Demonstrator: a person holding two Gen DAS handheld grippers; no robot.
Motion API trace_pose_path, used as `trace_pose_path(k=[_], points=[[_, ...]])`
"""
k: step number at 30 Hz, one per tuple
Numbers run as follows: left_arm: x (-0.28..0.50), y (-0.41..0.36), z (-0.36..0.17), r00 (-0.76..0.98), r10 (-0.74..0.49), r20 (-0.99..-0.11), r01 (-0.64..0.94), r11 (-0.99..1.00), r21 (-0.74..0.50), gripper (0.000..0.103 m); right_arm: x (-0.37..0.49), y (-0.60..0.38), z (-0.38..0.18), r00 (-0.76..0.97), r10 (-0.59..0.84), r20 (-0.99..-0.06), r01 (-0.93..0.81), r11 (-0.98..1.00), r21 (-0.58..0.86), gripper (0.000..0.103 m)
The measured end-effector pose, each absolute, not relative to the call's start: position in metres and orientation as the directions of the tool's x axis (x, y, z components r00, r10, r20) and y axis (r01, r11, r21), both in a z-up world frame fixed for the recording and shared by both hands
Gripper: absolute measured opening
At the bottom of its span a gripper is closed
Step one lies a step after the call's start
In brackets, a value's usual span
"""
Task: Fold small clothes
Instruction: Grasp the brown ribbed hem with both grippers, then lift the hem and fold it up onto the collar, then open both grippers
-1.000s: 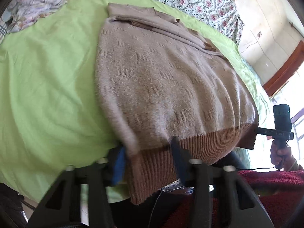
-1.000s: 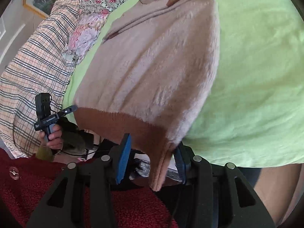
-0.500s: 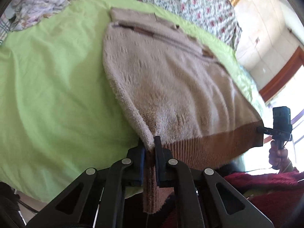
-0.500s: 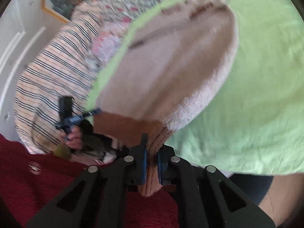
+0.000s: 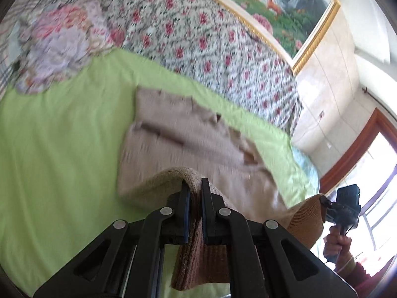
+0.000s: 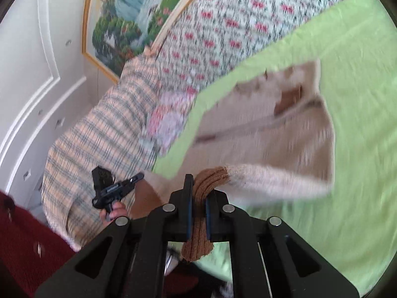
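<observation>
Nearest, at six o'clock in each wrist view, a black two-finger tool is clenched on the ribbed brown hem of a beige sweater. The left tool (image 5: 195, 193) pinches one hem corner; the right tool (image 6: 197, 193) pinches the other, with a tail of ribbing hanging below its fingers. The hem (image 6: 211, 177) is lifted off the bed, and the sweater (image 5: 178, 146) sags between the grips while its collar end lies flat toward twelve o'clock.

Risk, as a judgement: each grip takes only a narrow bite of stretchy knit, so a quick pull could let a corner slip free. If the two hands travel unevenly, the fold would likely land crooked or drag the collar end out of place.

The knit looks fuzzy and soft, the hem thicker and corded. It rests on a smooth lime-green sheet (image 5: 62, 149). Beyond, at twelve o'clock, lies floral bedding (image 5: 198, 37), then a gold-framed landscape painting (image 5: 285, 0).
</observation>
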State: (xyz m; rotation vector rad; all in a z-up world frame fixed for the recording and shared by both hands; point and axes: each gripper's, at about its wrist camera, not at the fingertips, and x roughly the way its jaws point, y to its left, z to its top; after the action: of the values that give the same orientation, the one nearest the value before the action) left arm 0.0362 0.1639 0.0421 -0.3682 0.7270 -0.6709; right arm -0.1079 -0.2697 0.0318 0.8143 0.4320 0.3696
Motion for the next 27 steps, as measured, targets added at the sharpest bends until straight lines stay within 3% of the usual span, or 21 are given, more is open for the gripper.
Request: trace_pose_path(k=[3,13,21,27], points=[[0.071,0.148,0.052,0.590,-0.651,-0.477,0.415,0.752,-0.512,0.005,-0.070,-0.293,0.038,0.885,0.416,-0.207,-0.122,0.637,0.761,0.009],[0.221,0.079,0.060,0.645,-0.546,-0.535,0.324,0.829,-0.455,0.005,0.066,-0.374,0.042,0.920,0.234,-0.316,0.090,0.657,0.749,0.009],[0.314,0.051,0.003,0.596,-0.484,-0.641,0.250,0.870,-0.424,0.005,0.140,-0.393,0.001,0.847,0.189,-0.497,0.241,0.696,0.676,0.009],[0.338,0.047,-0.035,0.506,-0.476,-0.719,0.205,0.876,-0.437,0.008,0.148,-0.401,-0.026,0.794,0.175,-0.582,0.332,0.677,0.657,0.012]])
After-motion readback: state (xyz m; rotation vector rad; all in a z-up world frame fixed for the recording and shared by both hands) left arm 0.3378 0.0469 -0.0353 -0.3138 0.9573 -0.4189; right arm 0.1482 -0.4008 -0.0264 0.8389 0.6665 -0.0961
